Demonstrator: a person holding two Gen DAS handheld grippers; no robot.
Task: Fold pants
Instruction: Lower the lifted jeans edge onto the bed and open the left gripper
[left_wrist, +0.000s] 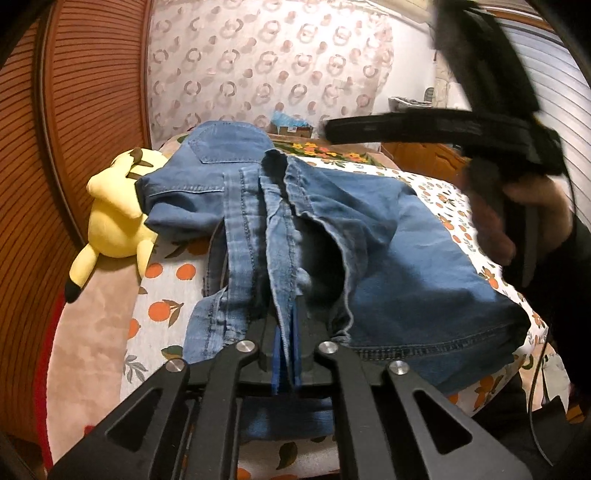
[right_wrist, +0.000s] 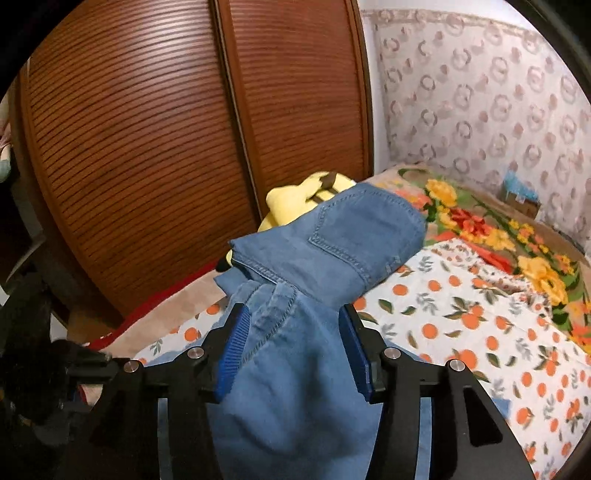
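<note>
Blue denim pants (left_wrist: 388, 254) lie bunched on the bed, the back pocket end at the far side. My left gripper (left_wrist: 286, 354) is shut on a thin fold of the pants' hem edge. In the right wrist view the pants (right_wrist: 332, 243) drape over and between my right gripper's (right_wrist: 295, 347) blue pads (right_wrist: 236, 343), which stand wide apart with the cloth bulging between them. The right gripper, held by a hand, also shows blurred in the left wrist view (left_wrist: 461, 129), above the pants' right side.
The bed has an orange-print sheet (right_wrist: 461, 321) and a floral blanket (right_wrist: 480, 229) behind. A yellow plush toy (left_wrist: 114, 218) lies against the pants' far left end. A brown slatted wardrobe (right_wrist: 147, 147) stands along the left. A small box (right_wrist: 521, 199) sits by the wall.
</note>
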